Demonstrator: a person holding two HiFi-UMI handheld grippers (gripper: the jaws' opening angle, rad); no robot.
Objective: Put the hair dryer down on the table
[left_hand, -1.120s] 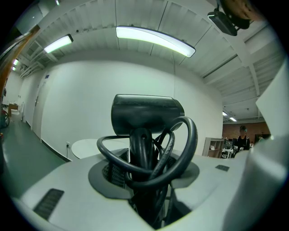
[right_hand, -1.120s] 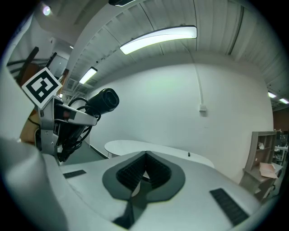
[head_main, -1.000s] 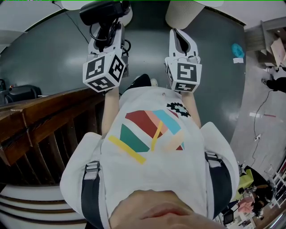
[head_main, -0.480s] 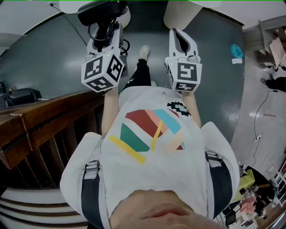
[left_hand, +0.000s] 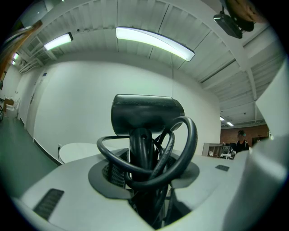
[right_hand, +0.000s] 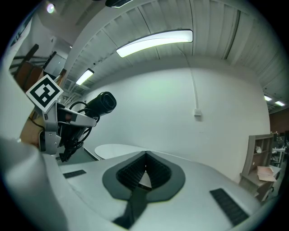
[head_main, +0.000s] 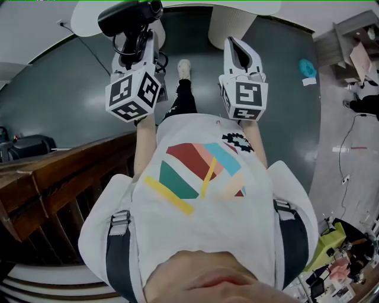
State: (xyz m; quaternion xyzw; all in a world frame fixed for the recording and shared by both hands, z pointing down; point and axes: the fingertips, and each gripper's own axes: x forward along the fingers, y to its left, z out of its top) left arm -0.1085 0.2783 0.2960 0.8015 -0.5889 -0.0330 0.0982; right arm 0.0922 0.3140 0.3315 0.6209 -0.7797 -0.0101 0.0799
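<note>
The step in hand is the transport: the dryer [left_hand: 146, 113] is in the air, not yet over the counter [head_main: 89, 16]. The left gripper [head_main: 139, 47] holds it by the handle. The black body stands up above the fingers [left_hand: 58, 185], which are closed on the handle. The cord [left_hand: 190, 140] is looped around the handle and several turns of it are caught in the same grip.

The right gripper [head_main: 238, 50] is beside the left one and a little apart from it. It holds nothing, and its fingers [right_hand: 203, 189] are closed together, with only a small gap behind the tips.

The counter is white and round. It lies ahead of both grippers, near but not under them; below the grippers the head view shows only the grey floor [head_main: 59, 83].

I judge that the next move is to bring the left gripper over the counter and lower it until the dryer rests there, and only then to open the fingers. The dryer looks top-heavy, so it is better laid on its side. The loose loops of cord may catch on the fingers when they draw back.
</note>
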